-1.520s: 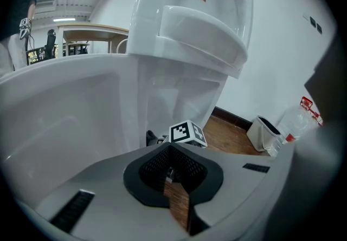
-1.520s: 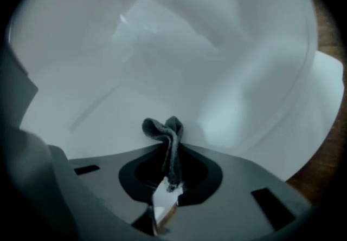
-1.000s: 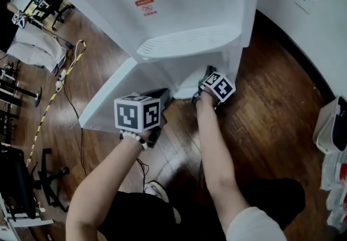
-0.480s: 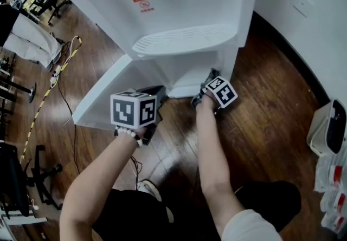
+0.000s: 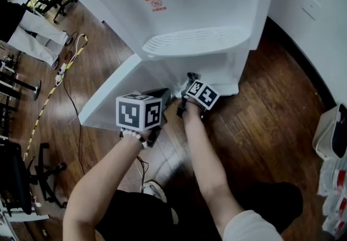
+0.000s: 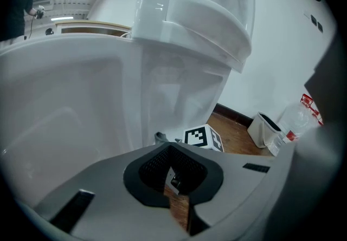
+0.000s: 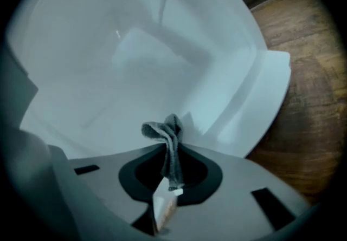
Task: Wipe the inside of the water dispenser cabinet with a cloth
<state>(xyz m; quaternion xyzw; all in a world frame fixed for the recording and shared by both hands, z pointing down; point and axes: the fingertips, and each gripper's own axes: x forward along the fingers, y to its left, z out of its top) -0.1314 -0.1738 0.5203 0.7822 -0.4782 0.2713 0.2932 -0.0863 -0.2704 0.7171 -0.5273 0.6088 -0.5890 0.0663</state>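
Observation:
The white water dispenser [image 5: 195, 12] stands on a wooden floor with its lower cabinet door [image 5: 111, 96] swung open to the left. My right gripper [image 5: 187, 79] reaches into the low cabinet opening. It is shut on a small grey cloth [image 7: 168, 139], which bunches up above the jaws in front of the white cabinet interior [image 7: 130, 56]. My left gripper [image 5: 164, 95] hangs just outside, beside the open door, shut with nothing in it. In the left gripper view [image 6: 172, 153] I look at the cabinet, the right gripper's marker cube [image 6: 203, 138] and a bit of the cloth [image 6: 160, 137].
A white bin [image 5: 331, 129] and red-labelled bottles [image 5: 337, 180] sit at the right by the wall. A yellow cable [image 5: 57, 85] and chair bases [image 5: 46, 177] lie on the floor at left. My shoe [image 5: 157, 191] is below the arms.
My right gripper has slid left along the cabinet opening with the cloth. The left gripper has stayed about where it was.

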